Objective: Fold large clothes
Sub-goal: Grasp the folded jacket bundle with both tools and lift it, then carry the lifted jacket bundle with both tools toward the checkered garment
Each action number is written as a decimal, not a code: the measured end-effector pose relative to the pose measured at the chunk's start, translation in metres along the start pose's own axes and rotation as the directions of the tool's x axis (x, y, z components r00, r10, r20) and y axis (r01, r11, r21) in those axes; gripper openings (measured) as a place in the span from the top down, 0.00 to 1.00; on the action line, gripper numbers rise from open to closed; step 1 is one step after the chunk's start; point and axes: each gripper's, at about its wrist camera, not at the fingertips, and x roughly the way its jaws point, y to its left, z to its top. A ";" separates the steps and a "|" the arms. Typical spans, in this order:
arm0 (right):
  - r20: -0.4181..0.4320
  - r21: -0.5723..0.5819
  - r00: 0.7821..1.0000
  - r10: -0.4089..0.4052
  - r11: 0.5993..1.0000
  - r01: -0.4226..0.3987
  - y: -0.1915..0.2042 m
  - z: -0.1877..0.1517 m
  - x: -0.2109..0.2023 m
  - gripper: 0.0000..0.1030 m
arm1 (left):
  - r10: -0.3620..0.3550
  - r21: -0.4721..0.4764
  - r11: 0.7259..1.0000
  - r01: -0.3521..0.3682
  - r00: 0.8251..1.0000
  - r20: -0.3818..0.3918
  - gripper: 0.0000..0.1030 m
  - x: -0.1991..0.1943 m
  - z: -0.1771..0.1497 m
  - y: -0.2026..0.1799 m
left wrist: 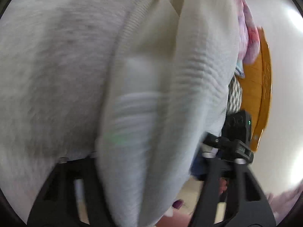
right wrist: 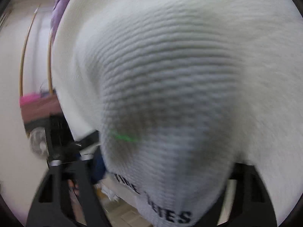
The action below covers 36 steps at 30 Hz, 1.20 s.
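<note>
The white garment (right wrist: 170, 75) hides both grippers' fingertips, and its black lettering (right wrist: 170, 215) is blurred, partly unreadable.

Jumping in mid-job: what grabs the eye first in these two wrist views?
A white ribbed garment swamps both views, bunched right against the lenses. In the right wrist view, black lettering runs along its bottom fold. In the left wrist view, an orange disc-like object stands at the right edge, beside pink-lilac fabric.
</note>
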 end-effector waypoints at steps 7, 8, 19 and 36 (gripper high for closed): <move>0.097 -0.044 0.992 -0.079 0.996 0.084 0.049 -0.034 -0.056 0.65 | 0.014 0.001 1.000 -0.015 0.997 0.077 0.64 -0.040 -0.031 -0.049; 0.102 -0.070 0.990 -0.097 0.992 0.105 0.056 -0.042 -0.063 0.65 | 0.014 -0.006 1.000 -0.014 0.998 0.067 0.64 -0.042 -0.036 -0.056; 0.181 -0.081 0.979 -0.090 0.991 0.106 0.091 -0.119 -0.151 0.66 | 0.047 0.061 0.997 -0.045 0.998 -0.034 0.65 -0.084 -0.133 -0.129; 0.378 -0.264 0.926 0.007 0.959 0.101 0.014 -0.196 -0.346 0.66 | 0.028 0.218 0.974 -0.057 0.991 0.133 0.65 0.000 -0.300 -0.300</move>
